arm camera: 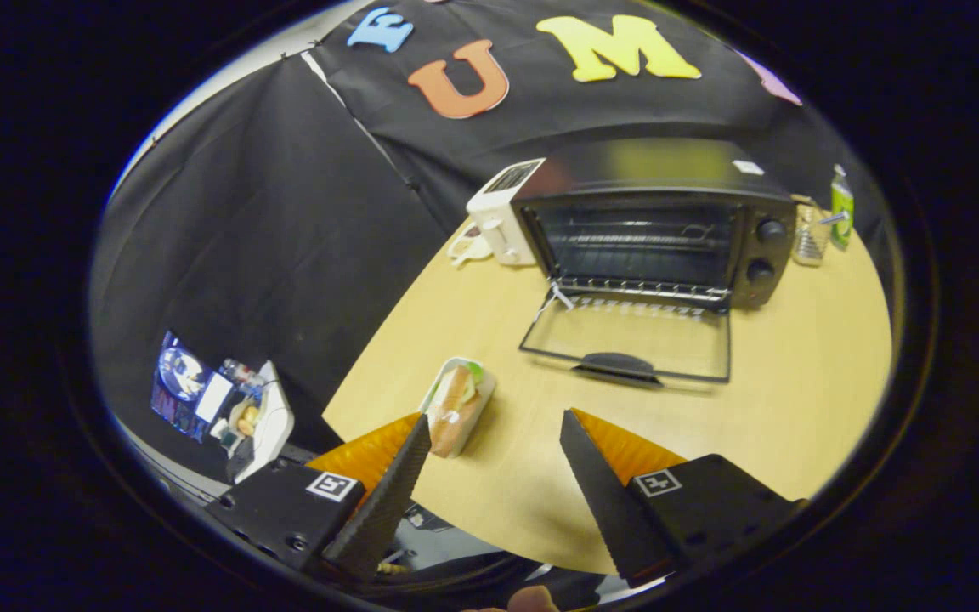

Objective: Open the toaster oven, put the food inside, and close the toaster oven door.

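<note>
A black toaster oven (659, 217) stands at the back of the wooden table (795, 374). Its glass door (630, 338) lies folded down flat toward me, and the wire rack inside is bare. A sandwich on a small white tray (456, 404) rests near the table's left edge, just ahead of my left fingertip (413, 442). My gripper (494, 425) is open, wide apart, with nothing between its fingers. It hovers above the table's near part, in front of the oven door.
A white pop-up toaster (505, 212) stands beside the oven on its left. A glass jar (811, 235) and a green bottle (841, 204) stand to the oven's right. Off the table's left edge, lower down, sits a white tray (264, 421) with clutter.
</note>
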